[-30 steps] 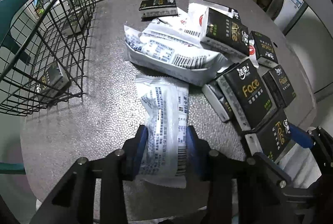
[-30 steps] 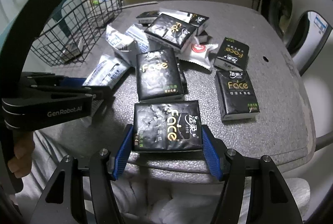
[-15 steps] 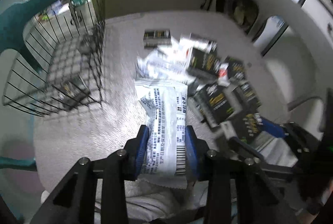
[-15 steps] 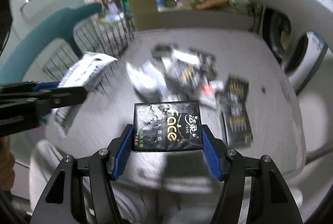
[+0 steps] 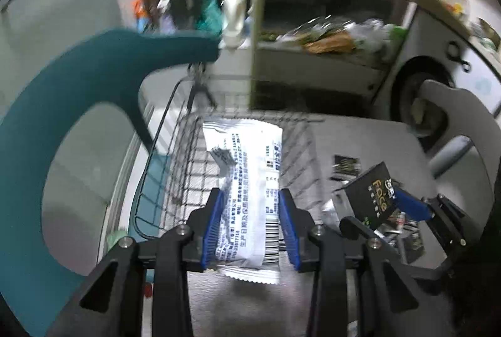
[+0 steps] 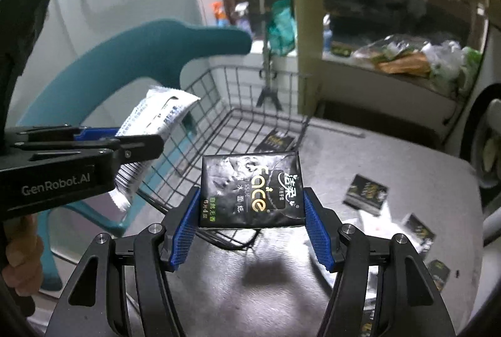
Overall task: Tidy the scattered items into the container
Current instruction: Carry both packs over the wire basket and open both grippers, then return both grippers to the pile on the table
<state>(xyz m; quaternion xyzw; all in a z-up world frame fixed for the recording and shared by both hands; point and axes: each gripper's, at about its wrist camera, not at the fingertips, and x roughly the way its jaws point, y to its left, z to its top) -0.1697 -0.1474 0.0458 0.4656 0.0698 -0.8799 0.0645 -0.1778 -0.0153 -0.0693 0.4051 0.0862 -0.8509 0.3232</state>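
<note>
Left gripper [image 5: 250,224] clamped on white packet [image 5: 247,180], right gripper [image 6: 250,230] clamped on black tissue pack [image 6: 250,190], both raised before wire basket [image 6: 231,121] rim, open basket floor ahead.

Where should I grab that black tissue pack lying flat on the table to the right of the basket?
Take the black tissue pack across its two short-spaced side edges, coming down from above. It lies flat on the table with bare surface around it, so fingers can drop on either side. It is blurred, so its exact angle is unclear.
</note>
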